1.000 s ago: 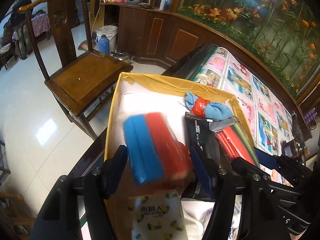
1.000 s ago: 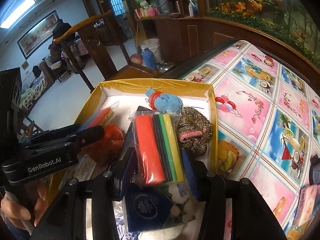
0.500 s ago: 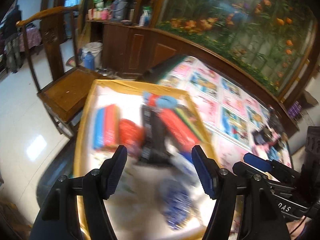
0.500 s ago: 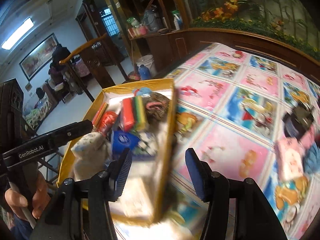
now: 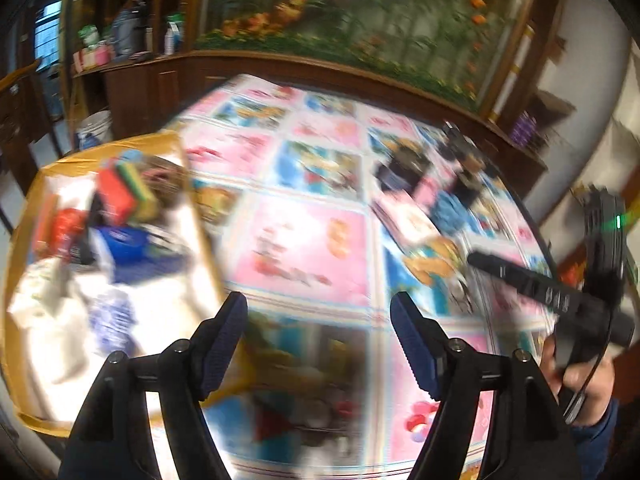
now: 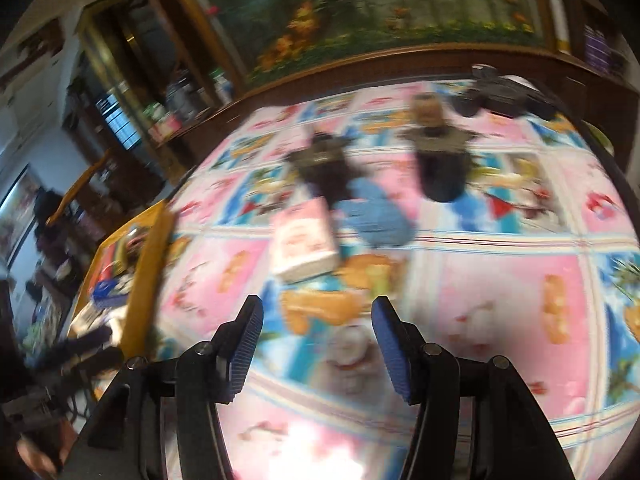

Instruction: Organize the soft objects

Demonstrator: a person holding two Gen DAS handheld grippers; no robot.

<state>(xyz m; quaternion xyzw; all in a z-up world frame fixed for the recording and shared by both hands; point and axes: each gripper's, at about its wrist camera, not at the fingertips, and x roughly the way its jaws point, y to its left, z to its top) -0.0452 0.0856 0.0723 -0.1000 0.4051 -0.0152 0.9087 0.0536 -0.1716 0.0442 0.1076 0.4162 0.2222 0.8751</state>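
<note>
- Hovering over the patterned desk (image 6: 500, 280), both claws are empty; a second ago each held a pack above the yellow box (image 5: 24, 216), the left a blue-and-red one, the right a striped one.
- The left claw (image 5: 318, 344) has its jaws apart, and they have just been opening, with nothing between them.
- The right claw (image 6: 316, 344) is likewise parted and bare, having opened further within the second.
- The box, earlier straight ahead of both cameras, now sits at the left edge of each view, filled with soft goods; blur hides most details.
- The striped pack (image 5: 124, 194) lies inside the box, near its far end, long axis running away from the camera.
- A pink pack (image 6: 302, 240) lies flat on the desk, long axis pointing away, just beside a blue cloth (image 6: 380, 216).
</note>
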